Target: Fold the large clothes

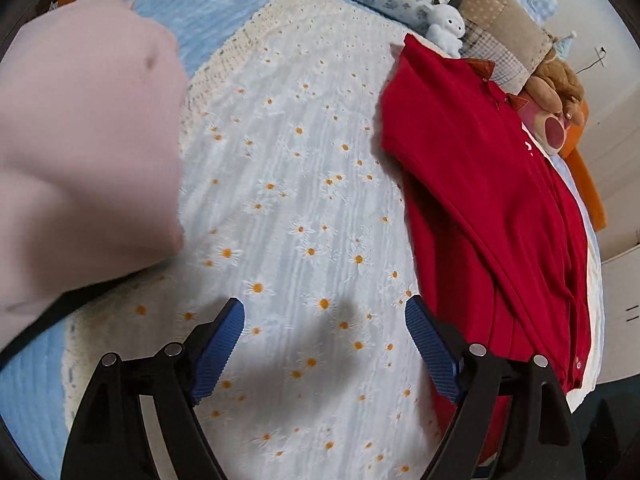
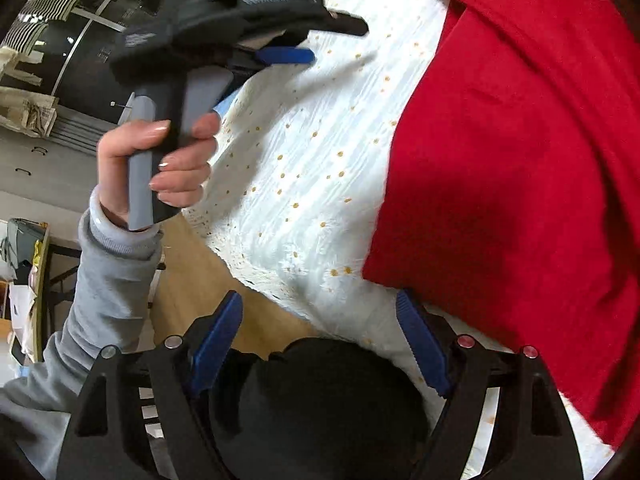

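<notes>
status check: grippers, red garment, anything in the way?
Left gripper open, empty, over daisy cover. Right gripper open, at bed edge. Red garment flat, unheld. Pink cloth close at left.

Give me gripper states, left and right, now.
Left gripper: open, holding nothing, above the daisy-print blanket.
Right gripper: open, holding nothing, at the blanket's edge beside the red garment.
</notes>
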A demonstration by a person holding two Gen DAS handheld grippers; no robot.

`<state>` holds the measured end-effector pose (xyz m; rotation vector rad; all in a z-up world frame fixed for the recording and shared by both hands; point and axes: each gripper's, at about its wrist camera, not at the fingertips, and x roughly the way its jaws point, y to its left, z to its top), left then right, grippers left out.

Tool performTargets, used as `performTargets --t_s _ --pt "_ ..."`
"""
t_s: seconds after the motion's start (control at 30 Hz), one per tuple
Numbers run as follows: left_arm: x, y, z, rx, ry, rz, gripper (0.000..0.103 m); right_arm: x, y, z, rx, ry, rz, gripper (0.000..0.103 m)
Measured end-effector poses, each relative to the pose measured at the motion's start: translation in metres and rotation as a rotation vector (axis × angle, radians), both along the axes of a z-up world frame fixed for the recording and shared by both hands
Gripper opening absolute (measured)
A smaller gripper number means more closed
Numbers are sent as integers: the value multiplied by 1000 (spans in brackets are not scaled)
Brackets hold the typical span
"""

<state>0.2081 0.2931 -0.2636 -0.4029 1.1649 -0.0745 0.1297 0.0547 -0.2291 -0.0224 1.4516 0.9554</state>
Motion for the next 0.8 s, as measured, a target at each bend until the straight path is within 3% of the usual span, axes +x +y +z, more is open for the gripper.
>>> performTargets --t_s 0.23,0.5,0.67,0.73,0.8 --pt "14 4 6 -14 -5 -3 86 -4 2 1 -6 -88 -63 78" --pt "27 -9 -4 -21 21 -26 86 1 -14 17 117 -3 -160 78" --pt "27 -10 -11 -21 32 -36 86 -1 -21 32 134 -24 -168 77" --pt "28 -9 -13 -20 41 -41 86 -8 -17 38 69 -61 -102 78" --pt "29 -8 -11 -16 41 -40 86 -26 -13 55 10 -208 -5 77"
